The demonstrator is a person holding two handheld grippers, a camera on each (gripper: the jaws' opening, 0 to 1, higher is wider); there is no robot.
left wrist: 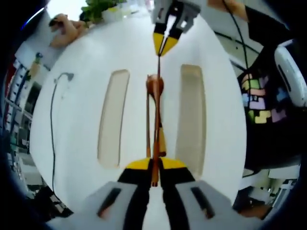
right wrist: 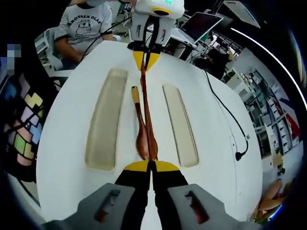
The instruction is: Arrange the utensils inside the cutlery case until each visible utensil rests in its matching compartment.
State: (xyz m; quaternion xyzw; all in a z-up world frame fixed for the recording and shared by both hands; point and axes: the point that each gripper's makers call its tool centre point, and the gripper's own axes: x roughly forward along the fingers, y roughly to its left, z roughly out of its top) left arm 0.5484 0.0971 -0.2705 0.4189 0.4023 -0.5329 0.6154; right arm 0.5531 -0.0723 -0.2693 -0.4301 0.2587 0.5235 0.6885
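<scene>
A thin brown chopstick [left wrist: 157, 120] [right wrist: 146, 103] stretches lengthwise over the middle of the white cutlery case [left wrist: 76, 143] [right wrist: 62, 158]. My left gripper [left wrist: 154, 165] [right wrist: 145, 57] is shut on one end and my right gripper [right wrist: 151, 166] [left wrist: 164, 43] is shut on the other. Under the chopstick a wooden spoon [left wrist: 154, 85] [right wrist: 142, 136] lies in the middle strip, its bowl toward the right gripper. Two long beige compartments [left wrist: 113, 117] [left wrist: 192, 115] flank it and hold nothing. I cannot tell whether one stick or a pair is held.
A black cable with a plug [left wrist: 62, 76] [right wrist: 238, 154] lies on the white surface beside the case. A seated person in a grey T-shirt [right wrist: 86, 24] is at the far end, next to a laptop [right wrist: 201, 24]. A plant [left wrist: 100, 7] stands beyond the opposite edge.
</scene>
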